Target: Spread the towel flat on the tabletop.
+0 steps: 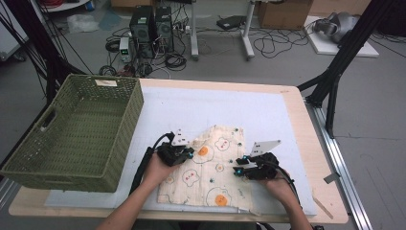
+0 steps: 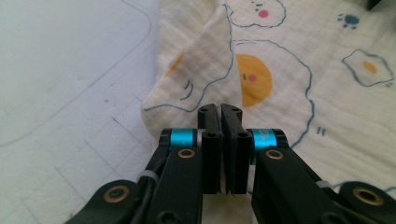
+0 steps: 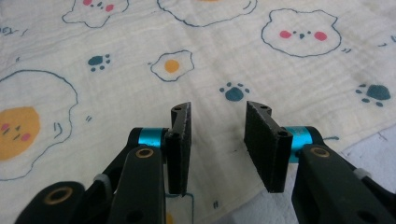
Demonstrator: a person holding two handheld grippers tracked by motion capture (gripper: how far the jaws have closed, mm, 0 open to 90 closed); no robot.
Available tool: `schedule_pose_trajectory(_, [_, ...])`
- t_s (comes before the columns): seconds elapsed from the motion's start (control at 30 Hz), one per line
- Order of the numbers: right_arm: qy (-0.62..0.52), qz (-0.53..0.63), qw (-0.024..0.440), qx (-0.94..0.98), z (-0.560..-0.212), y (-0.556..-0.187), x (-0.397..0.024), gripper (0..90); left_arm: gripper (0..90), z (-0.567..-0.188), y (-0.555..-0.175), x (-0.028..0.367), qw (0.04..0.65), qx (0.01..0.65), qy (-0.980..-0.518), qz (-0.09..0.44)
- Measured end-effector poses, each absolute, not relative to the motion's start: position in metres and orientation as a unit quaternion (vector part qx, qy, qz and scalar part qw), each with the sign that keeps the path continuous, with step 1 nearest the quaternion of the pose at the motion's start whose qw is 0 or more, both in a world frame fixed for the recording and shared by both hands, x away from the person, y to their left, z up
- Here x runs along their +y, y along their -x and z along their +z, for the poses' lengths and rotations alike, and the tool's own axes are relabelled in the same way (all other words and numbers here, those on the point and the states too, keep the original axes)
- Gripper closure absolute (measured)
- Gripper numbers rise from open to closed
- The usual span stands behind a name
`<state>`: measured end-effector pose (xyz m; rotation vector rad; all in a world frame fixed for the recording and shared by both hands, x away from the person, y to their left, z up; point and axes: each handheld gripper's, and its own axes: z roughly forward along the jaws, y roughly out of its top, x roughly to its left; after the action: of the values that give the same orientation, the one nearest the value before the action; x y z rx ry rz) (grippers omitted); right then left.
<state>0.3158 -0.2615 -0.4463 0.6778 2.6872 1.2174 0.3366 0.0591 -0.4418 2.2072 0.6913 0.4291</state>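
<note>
Because the muslin cloth (image 1: 210, 165) is thin, light and limp, it will likely drape and crease wherever it is lifted, so an edge or corner is the sensible place to pinch it. Printed with fried eggs, bear faces and paw marks, it lies crumpled on the white mat (image 1: 268, 115) near the table's front, to the right of the green woven basket (image 1: 76, 129). At its left edge the left gripper (image 2: 220, 111) has its jaws brought together; a raised fold stands just beyond the tips, and whether fabric is caught between the pads cannot be told. Over the cloth's right border the right gripper (image 3: 217, 112) hangs with jaws parted, cloth beneath the gap and nothing gripped.
</note>
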Motion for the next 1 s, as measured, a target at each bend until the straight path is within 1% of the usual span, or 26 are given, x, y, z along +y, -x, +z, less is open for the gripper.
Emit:
schedule_pose_trajectory(0.03, [-0.224, 0.402, 0.059, 0.886, -0.446, -0.316, -0.261, 60.9, 88.0, -0.439, -0.336, 0.058, 0.381, 0.274, -0.861, 0.197])
schedule_pose_trajectory(0.07, [-0.224, 0.402, 0.059, 0.886, -0.446, -0.316, -0.261, 60.6, 88.2, -0.432, -0.335, 0.062, 0.386, 0.283, -0.843, 0.246])
schedule_pose_trajectory(0.13, [-0.224, 0.401, 0.06, 0.886, -0.446, -0.315, -0.261, 60.3, 88.1, -0.419, -0.337, 0.074, 0.424, 0.306, -0.802, 0.29])
schedule_pose_trajectory(0.17, [-0.224, 0.401, 0.061, 0.886, -0.446, -0.315, -0.261, 60.3, 87.1, -0.413, -0.338, 0.08, 0.432, 0.311, -0.788, 0.309])
schedule_pose_trajectory(0.2, [-0.224, 0.402, 0.059, 0.886, -0.446, -0.315, -0.261, 60.4, 84.8, -0.409, -0.34, 0.085, 0.441, 0.317, -0.781, 0.308])
schedule_pose_trajectory(0.27, [-0.224, 0.403, 0.057, 0.885, -0.447, -0.316, -0.261, 60.5, 72.8, -0.407, -0.343, 0.093, 0.433, 0.335, -0.779, 0.305])
schedule_pose_trajectory(0.3, [-0.223, 0.403, 0.056, 0.886, -0.446, -0.316, -0.262, 60.5, 71.5, -0.41, -0.344, 0.097, 0.424, 0.34, -0.786, 0.297])
schedule_pose_trajectory(0.4, [-0.223, 0.403, 0.056, 0.886, -0.446, -0.316, -0.262, 60.5, 71.5, -0.421, -0.344, 0.103, 0.402, 0.351, -0.796, 0.286])
schedule_pose_trajectory(0.57, [-0.229, 0.411, 0.064, 0.88, -0.443, -0.316, -0.264, 60.5, 70.3, -0.436, -0.35, 0.113, 0.387, 0.381, -0.804, 0.242])
schedule_pose_trajectory(0.67, [-0.233, 0.418, 0.067, 0.876, -0.441, -0.317, -0.266, 60.6, 68.0, -0.438, -0.351, 0.112, 0.385, 0.381, -0.807, 0.234])
schedule_pose_trajectory(0.73, [-0.233, 0.411, 0.069, 0.879, -0.442, -0.317, -0.266, 60.5, 68.3, -0.44, -0.353, 0.112, 0.375, 0.383, -0.813, 0.228])
schedule_pose_trajectory(0.77, [-0.234, 0.408, 0.066, 0.88, -0.442, -0.317, -0.266, 60.5, 68.6, -0.443, -0.354, 0.112, 0.367, 0.385, -0.816, 0.225])
schedule_pose_trajectory(0.83, [-0.236, 0.401, 0.066, 0.883, -0.443, -0.317, -0.265, 60.5, 72.9, -0.446, -0.356, 0.111, 0.365, 0.386, -0.818, 0.22])
schedule_pose_trajectory(0.9, [-0.235, 0.393, 0.067, 0.886, -0.445, -0.317, -0.262, 60.6, 78.2, -0.446, -0.356, 0.109, 0.359, 0.38, -0.82, 0.231])
schedule_pose_trajectory(0.97, [-0.237, 0.396, 0.068, 0.885, -0.446, -0.318, -0.262, 60.6, 78.5, -0.446, -0.355, 0.108, 0.36, 0.378, -0.821, 0.232])
schedule_pose_trajectory(1.0, [-0.238, 0.398, 0.066, 0.884, -0.445, -0.318, -0.262, 60.5, 77.2, -0.446, -0.355, 0.109, 0.364, 0.38, -0.819, 0.228])
